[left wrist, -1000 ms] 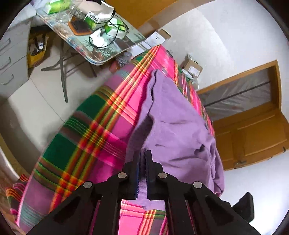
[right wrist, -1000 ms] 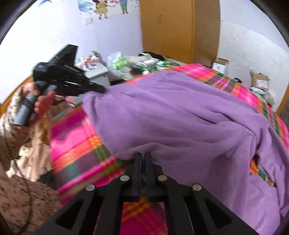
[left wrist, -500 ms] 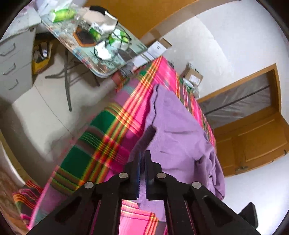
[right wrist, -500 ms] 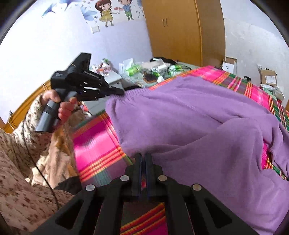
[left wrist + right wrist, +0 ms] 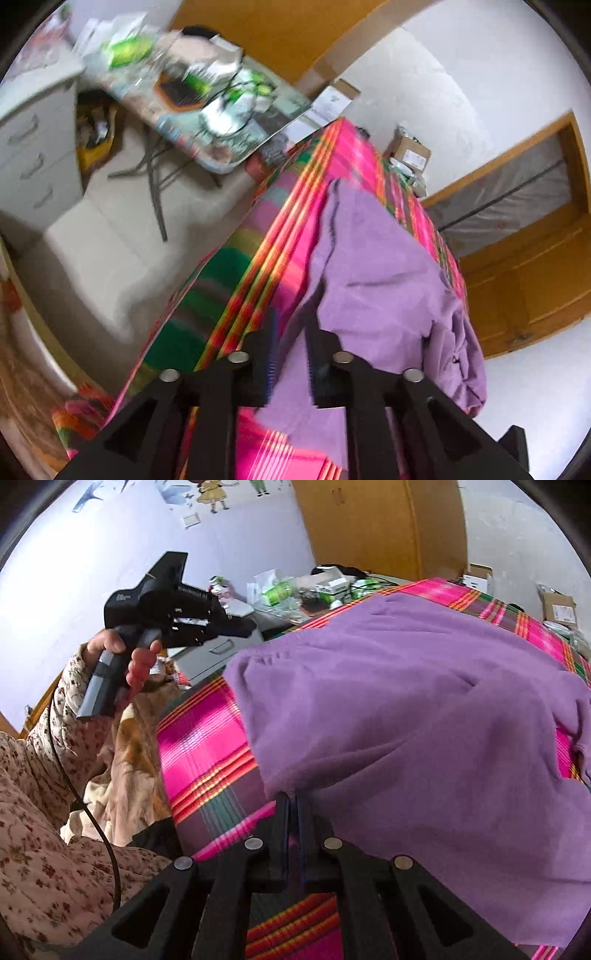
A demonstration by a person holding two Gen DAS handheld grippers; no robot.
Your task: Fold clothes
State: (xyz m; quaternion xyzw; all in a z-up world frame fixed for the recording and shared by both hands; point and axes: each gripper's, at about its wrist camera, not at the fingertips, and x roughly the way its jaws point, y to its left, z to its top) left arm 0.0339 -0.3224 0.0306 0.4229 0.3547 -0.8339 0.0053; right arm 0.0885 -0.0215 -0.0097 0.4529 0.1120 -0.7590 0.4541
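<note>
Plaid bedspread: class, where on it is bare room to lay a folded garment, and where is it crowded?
A bare strip of plaid bedspread runs between the purple garment and the bed's edge beside the person's floral sleeve. Another bare strip lies beyond the garment's far end. The middle is covered by the garment, and the side table is cluttered.

Bright daylight room, one picture blurry, both bent round at the edges.

Soft, even light fills both views, with only faint shadows in the folds of the soft purple garment. The left wrist view is smeared: the cluttered glass-topped table and the bright pink and green plaid blanket look streaky. The right wrist view is sharper. The white wall glows pale. Black corners ring each round picture, and straight lines curve near the rim.
</note>
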